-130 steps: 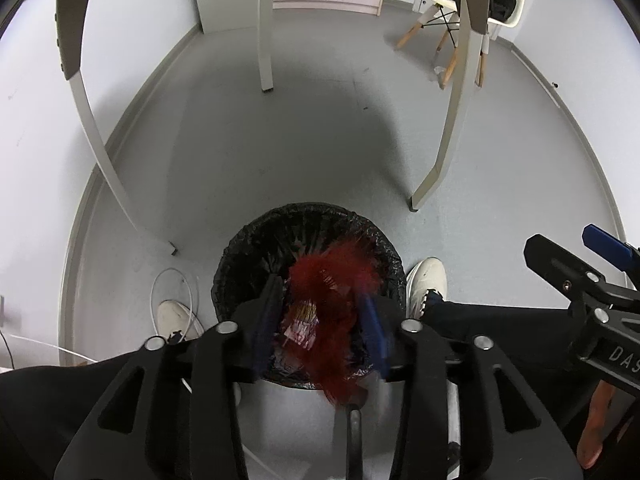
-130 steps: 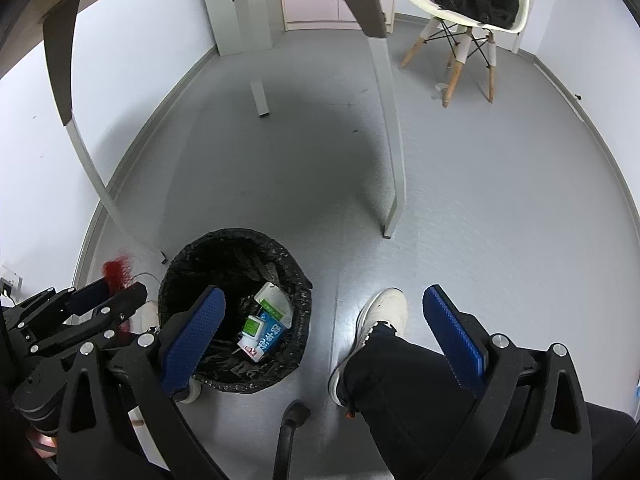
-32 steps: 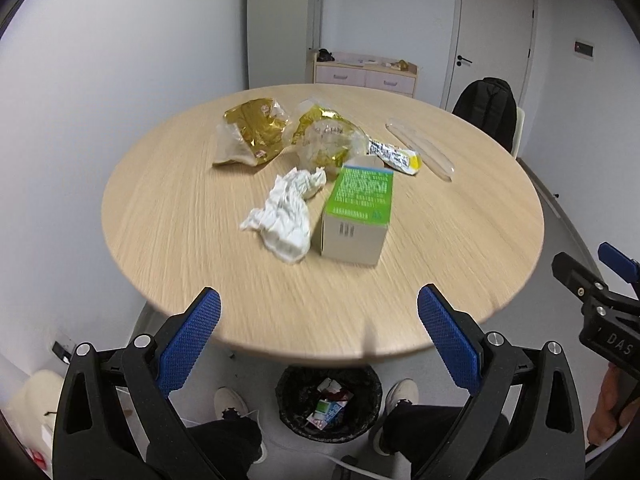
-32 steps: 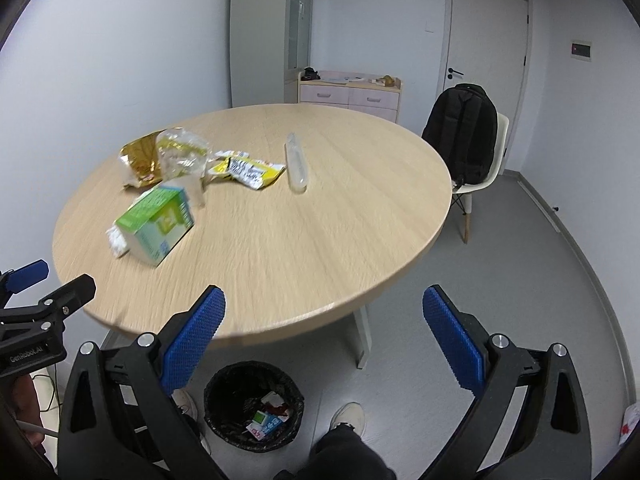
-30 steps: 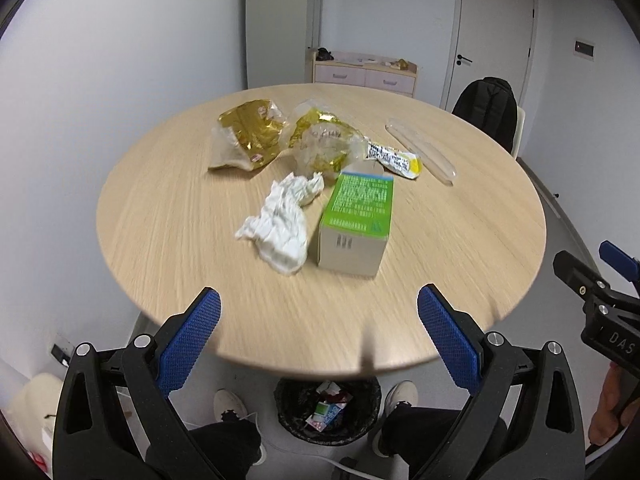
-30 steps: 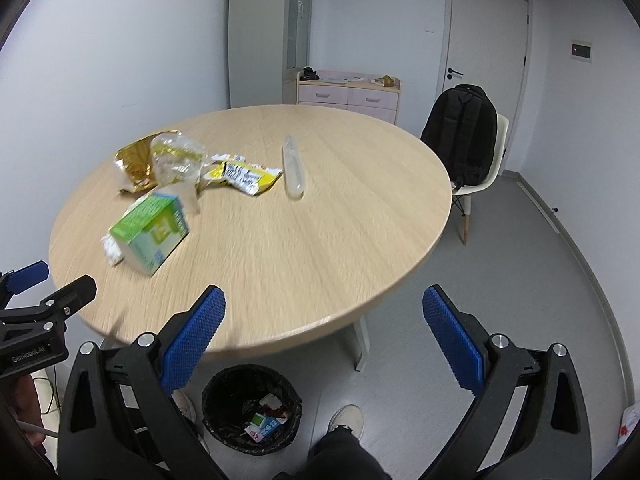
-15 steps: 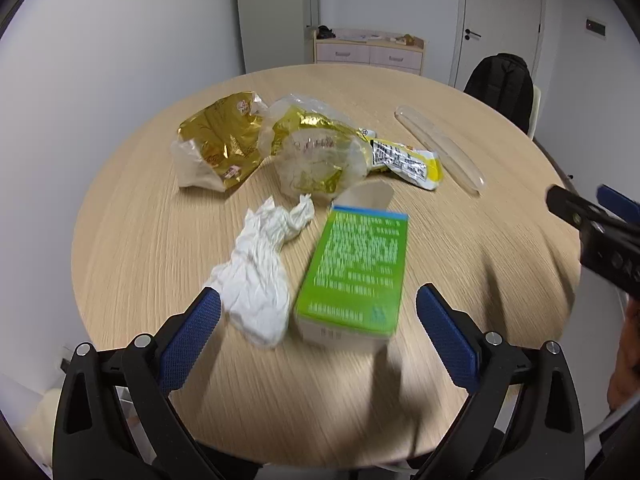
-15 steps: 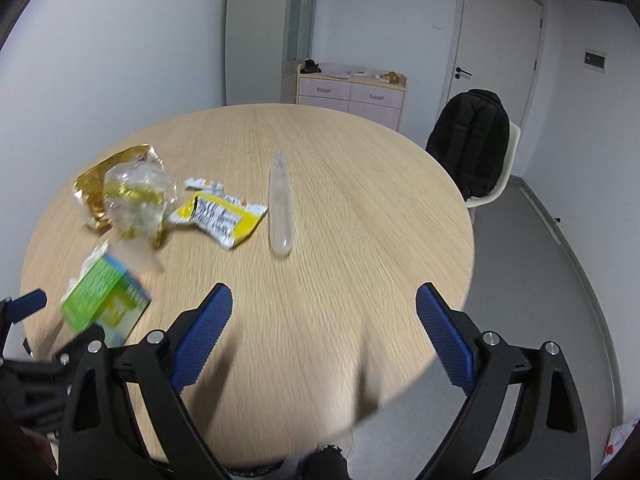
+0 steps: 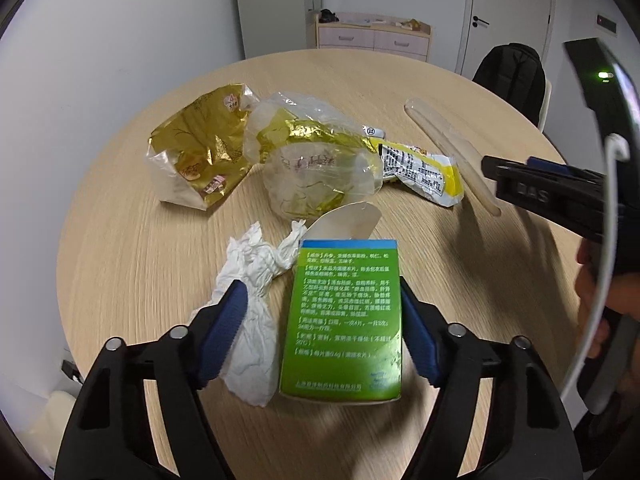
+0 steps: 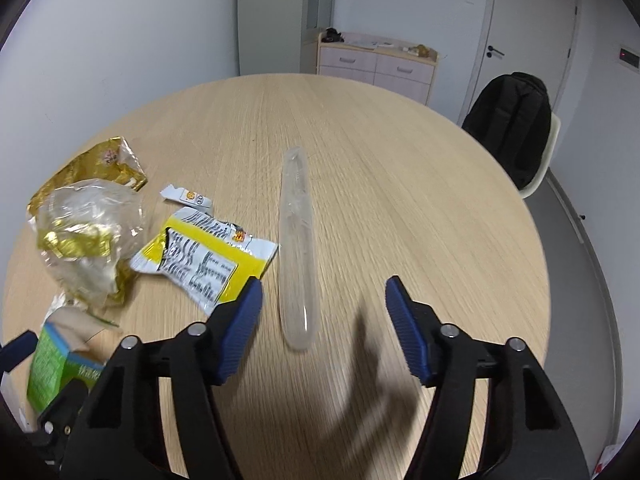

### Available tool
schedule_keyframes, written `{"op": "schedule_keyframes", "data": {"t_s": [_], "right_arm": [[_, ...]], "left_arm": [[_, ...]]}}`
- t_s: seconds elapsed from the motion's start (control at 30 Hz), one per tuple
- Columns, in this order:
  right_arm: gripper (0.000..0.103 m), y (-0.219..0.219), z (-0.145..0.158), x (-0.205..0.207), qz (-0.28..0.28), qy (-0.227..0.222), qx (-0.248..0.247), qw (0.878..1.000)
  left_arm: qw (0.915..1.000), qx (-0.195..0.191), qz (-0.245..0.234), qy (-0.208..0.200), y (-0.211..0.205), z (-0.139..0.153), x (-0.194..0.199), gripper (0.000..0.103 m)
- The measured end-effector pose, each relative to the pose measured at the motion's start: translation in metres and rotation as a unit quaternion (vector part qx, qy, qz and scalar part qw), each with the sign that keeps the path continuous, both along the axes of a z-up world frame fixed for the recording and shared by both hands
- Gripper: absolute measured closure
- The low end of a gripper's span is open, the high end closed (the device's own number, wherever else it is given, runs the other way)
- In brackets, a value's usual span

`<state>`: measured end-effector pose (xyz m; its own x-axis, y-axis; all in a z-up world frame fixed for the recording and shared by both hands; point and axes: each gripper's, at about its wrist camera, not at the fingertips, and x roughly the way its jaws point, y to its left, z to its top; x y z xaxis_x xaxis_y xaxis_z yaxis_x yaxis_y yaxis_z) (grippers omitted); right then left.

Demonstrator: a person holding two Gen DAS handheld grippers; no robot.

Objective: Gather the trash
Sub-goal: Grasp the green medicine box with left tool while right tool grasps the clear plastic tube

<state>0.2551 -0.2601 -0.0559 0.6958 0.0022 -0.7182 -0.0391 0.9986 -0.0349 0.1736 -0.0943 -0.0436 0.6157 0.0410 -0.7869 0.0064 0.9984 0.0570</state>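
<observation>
left tool (image 9: 320,334) closing astride green carton (image 9: 344,320), not yet gripping: light, crushable, take its long sides; right tool (image 10: 322,324) half-open, empty

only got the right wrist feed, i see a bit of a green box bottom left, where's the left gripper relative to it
Observer: The left gripper straddles the green box. Its jaws have just been closing, with the box between them but not yet clearly clamped.
Operator: anything else in between the jaws
Observer: Yes, a crumpled white tissue lies against the box's left side, and the left finger sits over it.
Operator: box closed?
Observer: No. It lies flat on the table and its end flap stands open, facing the clear bag.
</observation>
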Motion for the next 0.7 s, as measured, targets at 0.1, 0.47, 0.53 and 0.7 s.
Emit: {"op": "schedule_keyframes", "data": {"t_s": [0.1, 0.47, 0.53, 0.7], "right_arm": [[0.051, -0.001, -0.006, 0.013, -0.003, 0.008, 0.006, 1.0], [0.075, -0.006, -0.015, 0.03, -0.004, 0.025, 0.024, 0.999], [0.076, -0.006, -0.014, 0.03, -0.006, 0.021, 0.025, 0.999], [0.078, -0.009, -0.011, 0.023, -0.014, 0.009, 0.024, 1.0]], "left_arm": [[1.0, 0.003, -0.002, 0.004, -0.003, -0.002, 0.004, 0.045], [1.0, -0.003, -0.002, 0.009, -0.002, -0.007, 0.013, 0.057], [1.0, -0.003, -0.002, 0.008, -0.003, -0.007, 0.013, 0.058], [1.0, -0.003, 0.0, 0.005, -0.001, -0.008, 0.012, 0.058]]}}
